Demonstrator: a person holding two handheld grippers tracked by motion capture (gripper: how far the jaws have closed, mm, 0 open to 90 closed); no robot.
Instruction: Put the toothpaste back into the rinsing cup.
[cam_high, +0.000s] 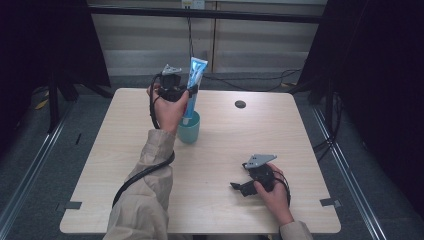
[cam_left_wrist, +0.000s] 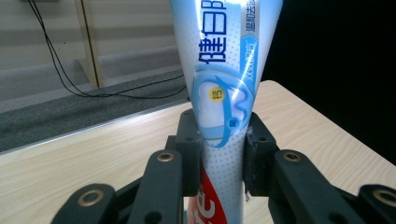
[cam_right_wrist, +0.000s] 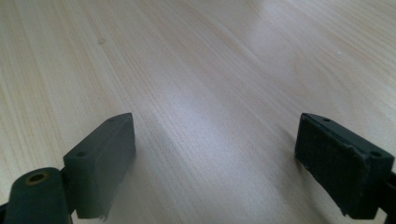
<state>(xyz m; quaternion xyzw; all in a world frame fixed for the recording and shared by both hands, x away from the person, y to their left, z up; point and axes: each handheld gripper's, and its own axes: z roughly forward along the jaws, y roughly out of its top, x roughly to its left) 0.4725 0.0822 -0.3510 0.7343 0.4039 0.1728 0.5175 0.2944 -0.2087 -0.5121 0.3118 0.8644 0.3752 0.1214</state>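
Just cup (cam_high: 189, 131) beneath gripped toothpaste tube (cam_high: 193, 82)

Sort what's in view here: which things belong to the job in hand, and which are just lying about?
In the job:
- toothpaste tube, upright, clamped in the left tongs
- teal cup, right under the tube; whether the tube's end sits inside it is hidden

Lying about:
- right tongs, open, low over the bare table
- dark round cap set in the tabletop
- cables on the floor

Glossy plastic toothpaste tube (cam_left_wrist: 224, 93); matt black tongs (cam_left_wrist: 223, 158); smooth pale wood-grain table (cam_right_wrist: 196, 70)
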